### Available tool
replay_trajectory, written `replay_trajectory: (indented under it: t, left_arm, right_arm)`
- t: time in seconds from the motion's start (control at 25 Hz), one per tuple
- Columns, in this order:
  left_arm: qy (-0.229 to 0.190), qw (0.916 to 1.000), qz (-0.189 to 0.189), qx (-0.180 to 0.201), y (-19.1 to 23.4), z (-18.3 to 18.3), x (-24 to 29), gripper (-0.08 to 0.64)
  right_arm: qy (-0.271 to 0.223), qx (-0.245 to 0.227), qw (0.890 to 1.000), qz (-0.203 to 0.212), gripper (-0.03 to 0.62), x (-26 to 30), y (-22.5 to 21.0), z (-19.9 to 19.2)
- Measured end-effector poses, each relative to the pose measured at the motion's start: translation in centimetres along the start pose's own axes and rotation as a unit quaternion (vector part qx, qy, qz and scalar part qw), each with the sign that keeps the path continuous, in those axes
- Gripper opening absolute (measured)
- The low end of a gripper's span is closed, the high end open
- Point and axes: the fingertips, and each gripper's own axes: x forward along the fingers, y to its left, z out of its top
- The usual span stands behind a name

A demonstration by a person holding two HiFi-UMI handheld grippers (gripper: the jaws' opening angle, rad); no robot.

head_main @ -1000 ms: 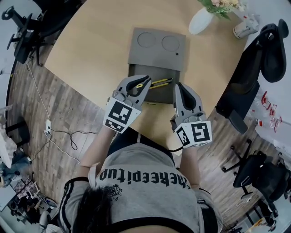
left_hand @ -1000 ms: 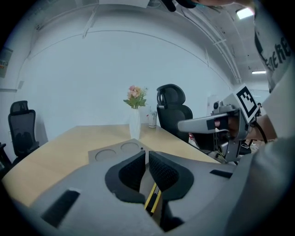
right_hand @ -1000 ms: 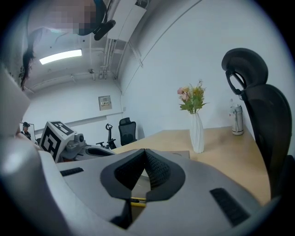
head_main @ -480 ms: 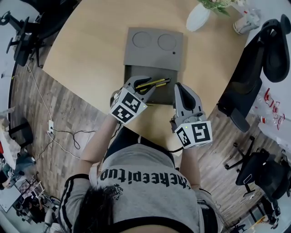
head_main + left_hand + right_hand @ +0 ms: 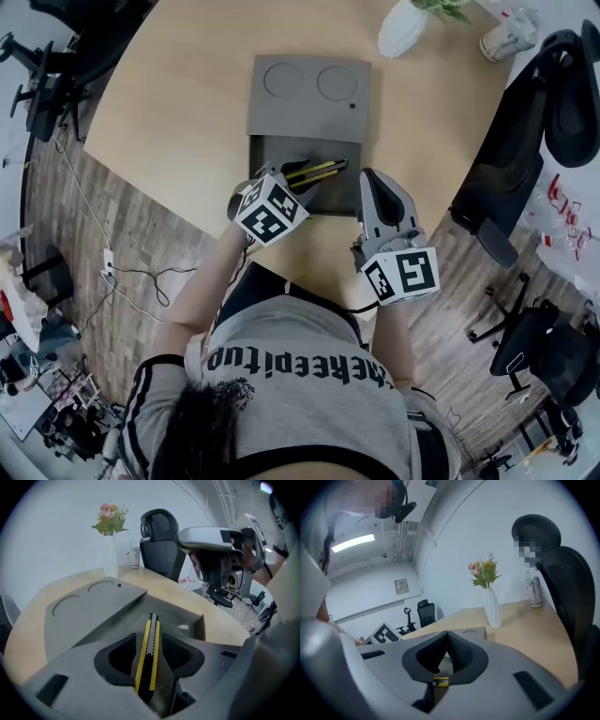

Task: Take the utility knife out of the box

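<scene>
Two grey hand-held tools work at the near edge of a round pale wooden table (image 5: 178,103). The left gripper (image 5: 289,180) has just been opening its jaws. They stand wide, pads clear of the yellow-and-black utility knife (image 5: 149,653) lying between them in the open grey box (image 5: 272,155). The right gripper (image 5: 373,183), at the box's right near corner, is closed on nothing. Beyond the lid (image 5: 309,98) stands a white vase (image 5: 403,28).

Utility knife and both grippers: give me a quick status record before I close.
Utility knife: lying in the open box, not yet lifted
Left gripper: jaws have just been opening, knife between them, untouched
Right gripper: jaws together, empty, beside the box's right edge
Lid: folded back flat on the table
</scene>
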Motion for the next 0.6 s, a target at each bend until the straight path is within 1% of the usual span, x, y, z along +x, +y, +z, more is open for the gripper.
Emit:
replay_trajectory:
  t: [0.28, 0.6]
  left_arm:
    - [0.032, 0.9995, -0.008, 0.006, -0.2, -1.3, 1.6, 0.175]
    - [0.027, 0.9996, 0.01, -0.005, 0.3, -1.2, 1.6, 0.175]
  right_arm:
    - [0.002, 0.003, 1.0, 0.0, 0.008, 0.2, -0.3, -0.2]
    - [0.002, 0.006, 1.0, 0.003, 0.008, 0.4, -0.3, -0.3]
